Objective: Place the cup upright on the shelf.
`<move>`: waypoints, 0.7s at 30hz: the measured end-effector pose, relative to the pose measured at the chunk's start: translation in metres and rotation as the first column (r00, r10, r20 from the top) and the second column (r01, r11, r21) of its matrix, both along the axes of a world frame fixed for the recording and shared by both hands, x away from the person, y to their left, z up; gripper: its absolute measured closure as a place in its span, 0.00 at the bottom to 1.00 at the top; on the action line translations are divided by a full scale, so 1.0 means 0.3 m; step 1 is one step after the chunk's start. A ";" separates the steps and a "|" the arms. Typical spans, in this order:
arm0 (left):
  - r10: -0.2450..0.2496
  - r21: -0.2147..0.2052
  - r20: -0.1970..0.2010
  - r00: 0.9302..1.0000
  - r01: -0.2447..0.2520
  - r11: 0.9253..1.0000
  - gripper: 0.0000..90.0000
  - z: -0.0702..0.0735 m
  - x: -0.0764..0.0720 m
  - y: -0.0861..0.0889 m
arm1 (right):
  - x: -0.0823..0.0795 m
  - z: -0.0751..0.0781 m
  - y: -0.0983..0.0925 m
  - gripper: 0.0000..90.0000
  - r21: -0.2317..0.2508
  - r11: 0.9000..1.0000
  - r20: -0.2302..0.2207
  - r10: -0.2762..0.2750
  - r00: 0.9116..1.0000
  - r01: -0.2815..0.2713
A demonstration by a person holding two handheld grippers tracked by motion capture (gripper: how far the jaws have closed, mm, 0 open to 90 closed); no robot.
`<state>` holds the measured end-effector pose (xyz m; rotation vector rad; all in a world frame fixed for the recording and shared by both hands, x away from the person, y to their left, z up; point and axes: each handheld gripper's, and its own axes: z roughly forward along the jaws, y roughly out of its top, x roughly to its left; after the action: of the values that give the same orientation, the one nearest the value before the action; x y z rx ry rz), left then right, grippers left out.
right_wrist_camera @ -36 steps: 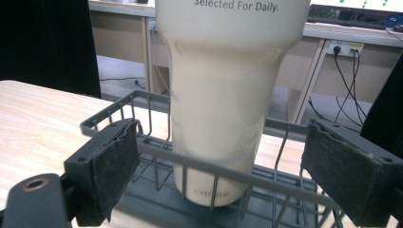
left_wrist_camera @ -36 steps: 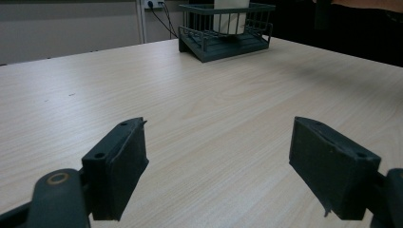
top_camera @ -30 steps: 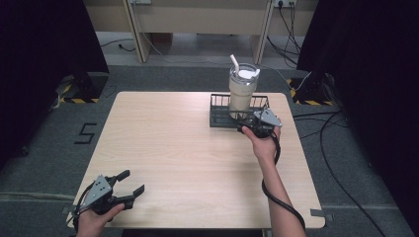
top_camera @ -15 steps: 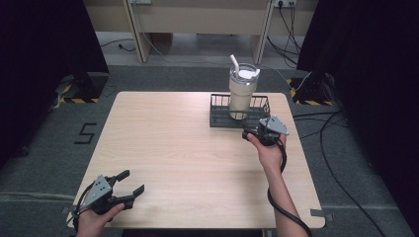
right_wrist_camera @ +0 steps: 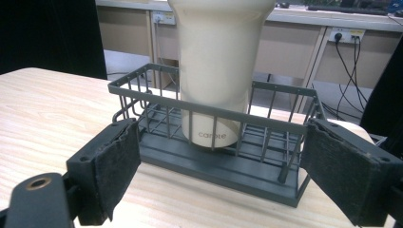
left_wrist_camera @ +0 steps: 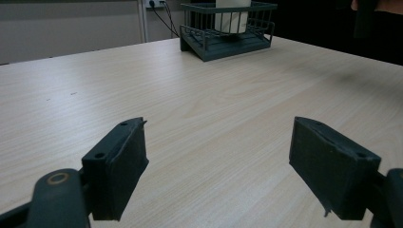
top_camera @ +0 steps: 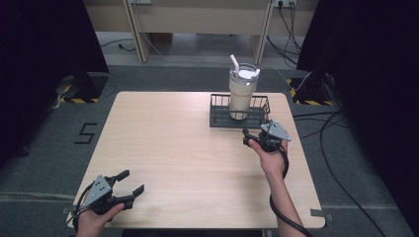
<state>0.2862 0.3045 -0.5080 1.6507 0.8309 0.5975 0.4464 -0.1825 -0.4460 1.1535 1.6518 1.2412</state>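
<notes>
Your right gripper (top_camera: 253,139) hangs released just short of the basket (right_wrist_camera: 209,161) holding the tumbler (top_camera: 241,94). Advance toward twelve o'clock next; left gripper (top_camera: 129,184) idles released.

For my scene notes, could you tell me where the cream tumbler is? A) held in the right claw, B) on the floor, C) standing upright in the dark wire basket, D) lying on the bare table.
C: the tumbler stands upright inside the wire basket, with the open right claw just short of it.
</notes>
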 end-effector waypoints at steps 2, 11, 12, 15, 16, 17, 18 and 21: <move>-0.001 0.000 0.002 1.000 0.001 1.000 0.21 0.001 0.000 0.000 | -0.009 0.000 -0.004 0.15 -0.001 1.000 0.001 0.000 1.000 0.000; -0.001 0.002 0.004 1.000 0.001 1.000 0.21 0.001 -0.002 -0.002 | -0.056 -0.021 -0.017 0.15 0.012 1.000 -0.020 -0.001 1.000 0.001; -0.001 0.002 0.003 1.000 0.001 1.000 0.21 0.001 -0.001 -0.002 | -0.062 -0.025 -0.018 0.15 0.018 1.000 -0.024 -0.001 1.000 0.002; -0.001 0.002 0.004 1.000 0.001 1.000 0.21 0.001 -0.002 -0.002 | -0.081 -0.029 -0.029 0.15 0.025 1.000 -0.022 -0.006 1.000 0.006; 0.000 0.001 0.005 1.000 0.000 1.000 0.21 0.001 -0.002 -0.002 | -0.086 -0.029 -0.032 0.15 0.029 1.000 -0.021 -0.009 1.000 0.010; 0.000 0.002 0.005 1.000 0.000 1.000 0.21 0.001 -0.002 -0.002 | -0.091 -0.029 -0.037 0.16 0.026 1.000 -0.015 -0.010 1.000 0.011; 0.000 0.002 0.004 1.000 0.000 1.000 0.21 0.001 -0.002 -0.002 | -0.097 -0.028 -0.040 0.16 0.028 1.000 -0.015 -0.012 1.000 0.013; 0.000 0.003 0.003 1.000 0.000 1.000 0.21 0.000 -0.001 -0.003 | -0.113 -0.027 -0.051 0.16 0.027 1.000 -0.009 -0.014 1.000 0.015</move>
<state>0.2858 0.3037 -0.5078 1.6526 0.8281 0.6016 0.4123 -0.1977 -0.4541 1.1870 1.6351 1.2545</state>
